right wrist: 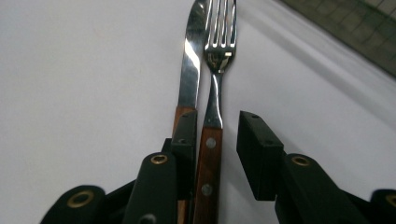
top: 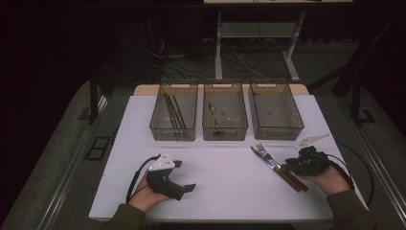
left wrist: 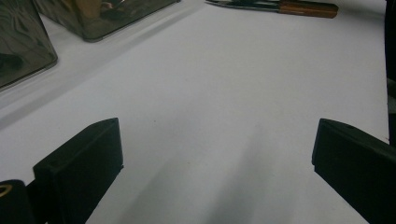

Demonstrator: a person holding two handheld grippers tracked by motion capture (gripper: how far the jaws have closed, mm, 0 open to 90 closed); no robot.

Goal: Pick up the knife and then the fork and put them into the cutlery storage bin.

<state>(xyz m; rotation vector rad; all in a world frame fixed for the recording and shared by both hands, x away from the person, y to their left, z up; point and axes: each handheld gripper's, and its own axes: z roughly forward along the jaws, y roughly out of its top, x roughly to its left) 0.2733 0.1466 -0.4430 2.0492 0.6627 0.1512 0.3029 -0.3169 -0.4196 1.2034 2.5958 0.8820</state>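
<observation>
Bench (top: 215,191) covered in white, seen from above. Left hand-held gripper (top: 184,176) rests at 8 o'clock, jaws spread wide over bare surface. Three mesh baskets (top: 225,115) line up at 12 o'clock. Right hand-held gripper (right wrist: 215,140) sits at 4 o'clock, jaws parted around the wooden handle of a fork (right wrist: 217,70), not pinching it; a knife (right wrist: 189,70) lies just beside the fork

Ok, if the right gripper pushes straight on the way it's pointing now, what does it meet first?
The fork: its wooden handle already lies between the right gripper jaws, which aren't pressing it. The knife lies alongside, just outside one jaw. Beyond them, probably bare table.
</observation>
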